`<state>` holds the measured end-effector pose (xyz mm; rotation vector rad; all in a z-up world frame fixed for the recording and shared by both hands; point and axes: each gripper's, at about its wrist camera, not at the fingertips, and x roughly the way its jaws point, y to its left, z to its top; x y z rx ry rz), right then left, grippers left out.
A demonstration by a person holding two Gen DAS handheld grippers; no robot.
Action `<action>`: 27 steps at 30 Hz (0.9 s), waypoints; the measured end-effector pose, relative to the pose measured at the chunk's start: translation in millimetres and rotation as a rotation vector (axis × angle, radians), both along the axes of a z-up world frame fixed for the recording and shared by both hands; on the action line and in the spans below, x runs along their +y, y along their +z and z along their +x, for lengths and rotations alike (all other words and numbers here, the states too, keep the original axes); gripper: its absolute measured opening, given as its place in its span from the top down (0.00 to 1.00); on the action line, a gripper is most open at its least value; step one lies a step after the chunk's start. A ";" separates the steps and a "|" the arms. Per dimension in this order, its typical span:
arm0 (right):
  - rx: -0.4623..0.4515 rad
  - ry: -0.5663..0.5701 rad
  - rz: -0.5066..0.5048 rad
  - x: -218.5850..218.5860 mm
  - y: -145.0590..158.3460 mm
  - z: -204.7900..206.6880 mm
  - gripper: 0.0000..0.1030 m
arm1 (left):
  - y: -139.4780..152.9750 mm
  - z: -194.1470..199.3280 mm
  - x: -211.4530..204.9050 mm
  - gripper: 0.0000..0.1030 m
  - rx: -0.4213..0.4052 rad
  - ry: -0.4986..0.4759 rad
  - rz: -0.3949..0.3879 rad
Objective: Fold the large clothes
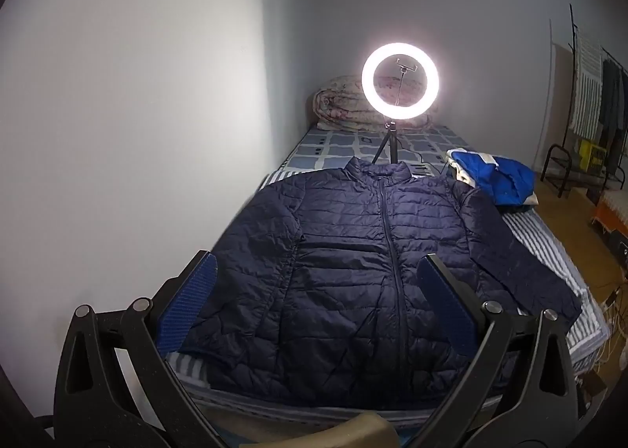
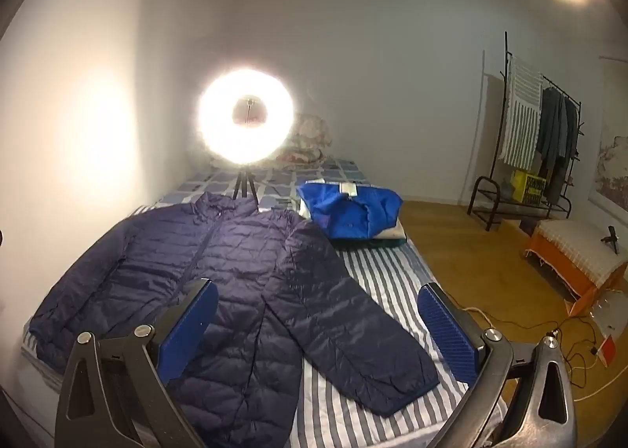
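On the left, the left gripper (image 1: 314, 287) hangs with its jaws spread wide and empty above the hem of the navy quilted jacket (image 1: 353, 251), which lies flat, zipped and face up on the striped bed (image 2: 388, 275), both sleeves out to the sides. Further right, the right gripper (image 2: 318, 310) is equally wide and empty over the jacket's outstretched sleeve (image 2: 353, 338). Judging by this, no fold is made yet: sleeves and body remain to be folded, while a blue garment (image 2: 349, 212) lies bundled beyond.

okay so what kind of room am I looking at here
Most likely a bedroom. A bed with a striped sheet stands against the wall, a rolled quilt lies at its far end, and a clothes rack with hanging garments stands by the far wall. A navy puffer jacket lies spread on the bed.
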<state>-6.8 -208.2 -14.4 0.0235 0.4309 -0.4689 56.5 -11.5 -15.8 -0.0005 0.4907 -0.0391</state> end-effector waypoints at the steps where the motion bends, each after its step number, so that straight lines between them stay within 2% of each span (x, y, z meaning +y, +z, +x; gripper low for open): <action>1: -0.004 -0.003 0.007 -2.8 0.5 2.8 0.00 | -3.2 2.3 0.4 0.00 -0.001 0.003 -0.017; 4: -0.010 -0.006 0.043 -8.2 -9.4 5.3 0.00 | -13.6 6.0 0.4 0.00 0.002 0.016 -0.024; 9: 0.059 0.000 0.064 -10.8 -35.9 12.8 0.00 | -37.9 2.5 -5.8 0.00 0.022 0.005 0.094; 14: 0.084 0.013 0.071 -10.4 -47.4 8.1 0.00 | -48.7 -2.8 -2.3 0.00 0.048 0.016 0.086; 27: 0.063 0.018 0.070 -8.2 -40.4 4.4 0.00 | -45.9 -8.5 -12.1 0.00 0.032 0.000 0.093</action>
